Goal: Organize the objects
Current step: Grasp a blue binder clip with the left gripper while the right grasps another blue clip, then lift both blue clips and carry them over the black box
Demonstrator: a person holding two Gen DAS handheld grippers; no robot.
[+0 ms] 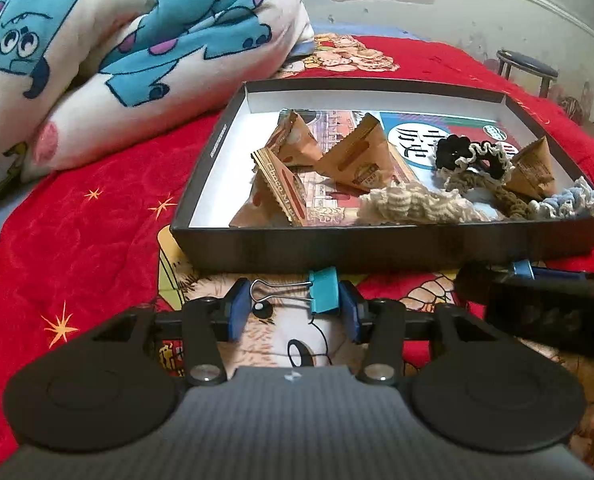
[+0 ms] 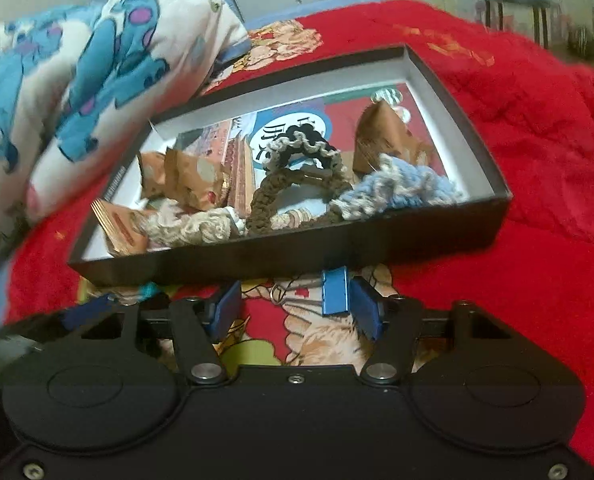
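Note:
A black shallow box (image 1: 377, 246) (image 2: 297, 252) sits on the red blanket, holding brown snack packets (image 1: 353, 156) (image 2: 185, 176) and crocheted scrunchies (image 1: 413, 200) (image 2: 297, 168). My left gripper (image 1: 293, 308) has its pads around a teal binder clip (image 1: 323, 290) with silver wire handles, just in front of the box's near wall. My right gripper (image 2: 297, 308) has its pads around a blue binder clip (image 2: 335, 290), which touches the right pad. The right gripper also shows at the right of the left wrist view (image 1: 537, 292).
A folded cartoon-print quilt (image 1: 117, 52) (image 2: 97, 72) lies left of the box. The red blanket (image 1: 77, 232) (image 2: 517, 220) covers the bed. A round stool (image 1: 527, 66) stands by the far wall.

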